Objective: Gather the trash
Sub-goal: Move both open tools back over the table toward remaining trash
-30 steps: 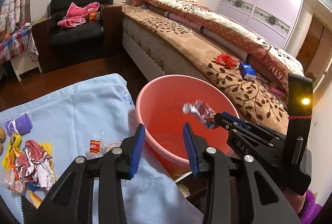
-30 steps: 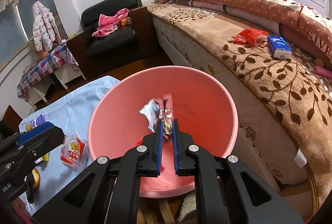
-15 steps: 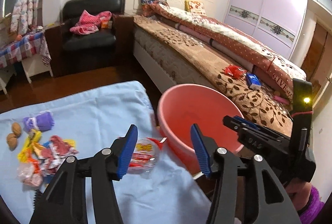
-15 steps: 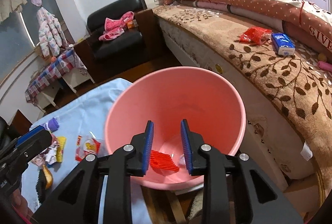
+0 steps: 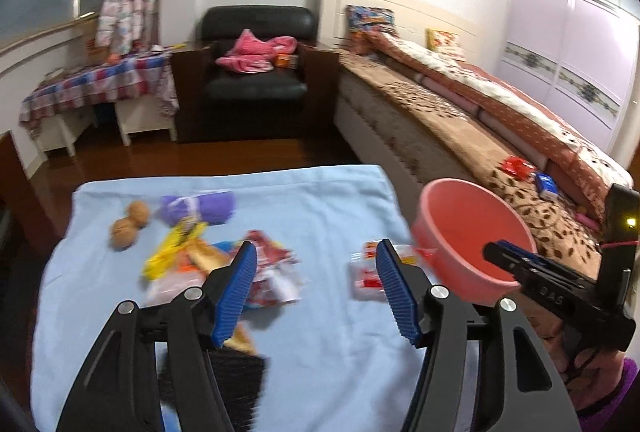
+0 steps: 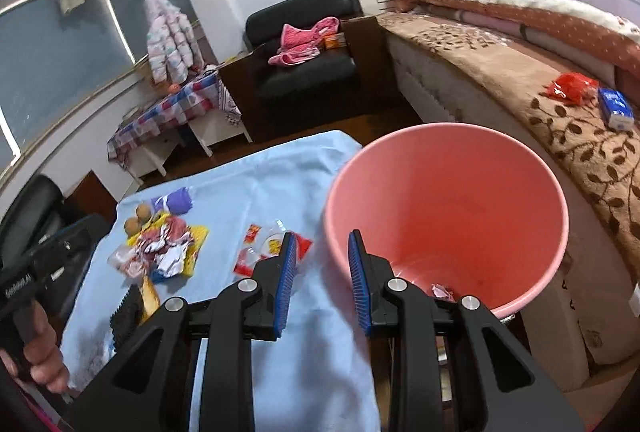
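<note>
1. You are holding the left tongs [image 5: 316, 290] over the blue-clothed tabletop [image 5: 320, 191]; their jaws are opening wide with nothing between them.
2. You are holding the right tongs [image 6: 322, 274] just beside the pink bucket [image 6: 460, 167], with the jaws parted and empty; the bucket rim is sitting at about 2 o'clock from their tips.
3. The remaining trash is lying on the tabletop: a heap of crumpled wrappers [image 5: 256, 272] at about 10 o'clock from the left tongs, and a clear red-printed packet [image 5: 366, 272] at about 1 o'clock, close to the bucket's side.
4. Some crumpled pieces [image 6: 440, 290] are already lying in the bottom of the bucket.
5. Risk: two walnuts [image 5: 128, 224] and a purple bundle [image 5: 200, 207] are lying against the far edge of the heap, so a wide grab may be sweeping them up with the wrappers.
6. Risk: the packet looks thin and flat, so the tongs may be pinching the cloth with it and dragging the whole cover.
7. Risk: your two tongs are working near each other at the bucket side, so they could be knocking together or nudging the bucket.
</note>
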A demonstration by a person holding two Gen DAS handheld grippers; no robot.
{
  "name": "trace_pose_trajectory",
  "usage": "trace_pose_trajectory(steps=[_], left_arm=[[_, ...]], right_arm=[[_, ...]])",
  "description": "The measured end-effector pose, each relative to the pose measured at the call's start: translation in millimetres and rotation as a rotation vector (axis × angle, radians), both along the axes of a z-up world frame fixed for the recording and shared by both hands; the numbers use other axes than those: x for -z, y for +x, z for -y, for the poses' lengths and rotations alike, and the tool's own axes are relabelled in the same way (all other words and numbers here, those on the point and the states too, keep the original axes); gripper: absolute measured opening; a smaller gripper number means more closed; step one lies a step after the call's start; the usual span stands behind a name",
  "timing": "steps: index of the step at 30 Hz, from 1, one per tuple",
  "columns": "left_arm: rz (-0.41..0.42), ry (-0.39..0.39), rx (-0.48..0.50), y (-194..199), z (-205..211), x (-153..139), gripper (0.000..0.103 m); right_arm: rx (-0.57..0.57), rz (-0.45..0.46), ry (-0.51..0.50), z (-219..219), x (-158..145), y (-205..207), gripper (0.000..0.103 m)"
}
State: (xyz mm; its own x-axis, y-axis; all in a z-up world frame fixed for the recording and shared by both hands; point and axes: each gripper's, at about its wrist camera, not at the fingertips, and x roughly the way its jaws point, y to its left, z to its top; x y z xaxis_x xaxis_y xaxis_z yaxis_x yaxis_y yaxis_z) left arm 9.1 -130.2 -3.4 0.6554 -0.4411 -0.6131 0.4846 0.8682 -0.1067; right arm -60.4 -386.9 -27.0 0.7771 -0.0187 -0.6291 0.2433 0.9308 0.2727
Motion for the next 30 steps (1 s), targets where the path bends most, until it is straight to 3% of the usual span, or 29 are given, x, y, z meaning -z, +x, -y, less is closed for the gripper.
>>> trace_pose_trajectory(steps=[4, 13, 15, 17, 19, 30], left_arm=[[0.0, 0.008, -0.059, -1, -33, 3, 0.061], [-0.063, 0.016, -0.125, -9, -89, 21, 0.061], [-0.082, 0.027, -0.124, -11, -95, 27, 0.061], [-0.104, 0.037, -0.118, -13, -97, 35, 0.061], [-0.117, 0.052, -0.122, -14, -98, 42, 0.061], [-0.131, 0.013, -0.18, 31, -86, 47, 0.061]], right_arm=[[-0.032, -0.011, -0.031, -17, 0, 3, 0.027], [-0.144, -0.033, 0.03, -44, 9, 9, 0.027], [-0.167, -0.034, 0.029, -50, 9, 10, 0.029], [-0.19, -0.035, 0.029, -57, 10, 10, 0.043], [-0.207, -0.038, 0.039, -62, 11, 11, 0.045], [-0.263, -0.024, 0.069, -84, 11, 21, 0.046]])
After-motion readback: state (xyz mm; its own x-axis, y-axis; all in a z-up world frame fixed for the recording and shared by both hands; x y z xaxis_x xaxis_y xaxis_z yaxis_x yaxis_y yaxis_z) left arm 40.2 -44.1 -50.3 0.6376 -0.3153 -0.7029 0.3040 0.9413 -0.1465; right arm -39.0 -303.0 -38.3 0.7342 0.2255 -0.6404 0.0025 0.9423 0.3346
